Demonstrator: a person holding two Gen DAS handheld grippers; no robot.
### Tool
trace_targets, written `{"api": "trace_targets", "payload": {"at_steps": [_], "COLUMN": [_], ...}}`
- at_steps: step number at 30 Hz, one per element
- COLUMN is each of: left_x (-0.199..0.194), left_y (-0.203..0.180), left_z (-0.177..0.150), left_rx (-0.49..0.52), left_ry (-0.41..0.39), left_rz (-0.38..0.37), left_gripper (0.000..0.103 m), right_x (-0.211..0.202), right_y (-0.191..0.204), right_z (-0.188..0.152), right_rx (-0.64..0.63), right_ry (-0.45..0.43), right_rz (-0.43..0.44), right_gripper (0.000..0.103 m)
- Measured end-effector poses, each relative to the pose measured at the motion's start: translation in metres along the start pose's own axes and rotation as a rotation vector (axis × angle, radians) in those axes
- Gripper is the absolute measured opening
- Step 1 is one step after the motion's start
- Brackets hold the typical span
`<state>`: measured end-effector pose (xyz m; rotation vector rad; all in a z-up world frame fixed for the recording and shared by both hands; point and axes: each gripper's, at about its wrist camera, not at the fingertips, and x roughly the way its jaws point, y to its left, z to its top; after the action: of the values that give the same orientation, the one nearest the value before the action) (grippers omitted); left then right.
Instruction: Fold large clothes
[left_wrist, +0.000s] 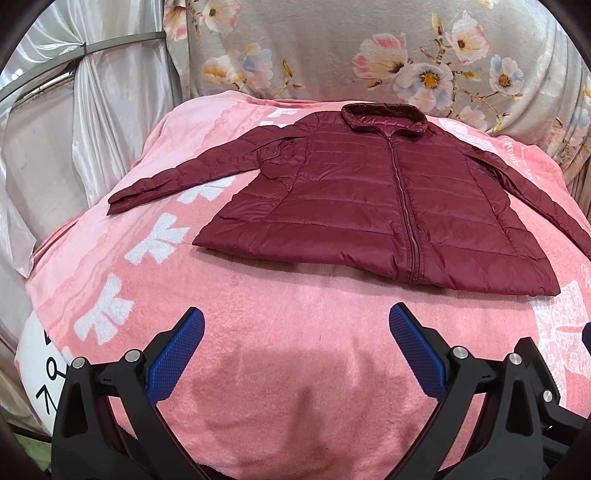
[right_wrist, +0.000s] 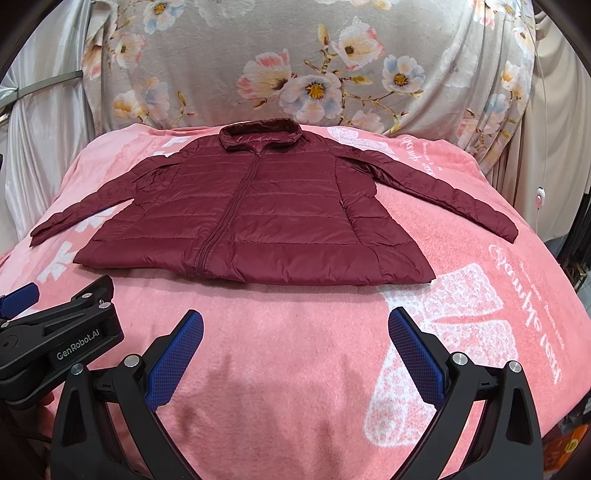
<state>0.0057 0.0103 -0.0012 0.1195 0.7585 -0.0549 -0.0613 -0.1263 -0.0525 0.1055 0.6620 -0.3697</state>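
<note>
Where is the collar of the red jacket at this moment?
In both wrist views the collar is at the far end of the jacket, near the flowered cloth, away from both open grippers, on the pink blanket.

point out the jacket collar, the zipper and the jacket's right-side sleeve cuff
jacket collar (right_wrist: 258, 134): right wrist view, middle of the stand-up collar
zipper (right_wrist: 225, 218): right wrist view, midway down the closed front
sleeve cuff (right_wrist: 508, 230): right wrist view, end of the outstretched sleeve

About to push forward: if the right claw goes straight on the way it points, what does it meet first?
Probably the near hem of the maroon quilted puffer jacket. The open right claw looks across bare pink fleece blanket first; depth is uncertain.
</note>
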Motion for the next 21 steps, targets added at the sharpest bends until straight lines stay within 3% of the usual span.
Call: {"api": "trace_targets", "payload": {"at_steps": [21], "left_x": [0.0001], "left_y": [0.0001], "left_z": [0.0003], "left_rx": [-0.001], "left_ry": [0.001], "left_rz": [-0.002], "left_gripper": [0.097], "right_x": [-0.0001], "right_y": [0.0013], "right_z": [0.0000], "right_rx": [0.002], "right_ry": [0.002], "right_rz": [0.002], "right_gripper": [0.098]}}
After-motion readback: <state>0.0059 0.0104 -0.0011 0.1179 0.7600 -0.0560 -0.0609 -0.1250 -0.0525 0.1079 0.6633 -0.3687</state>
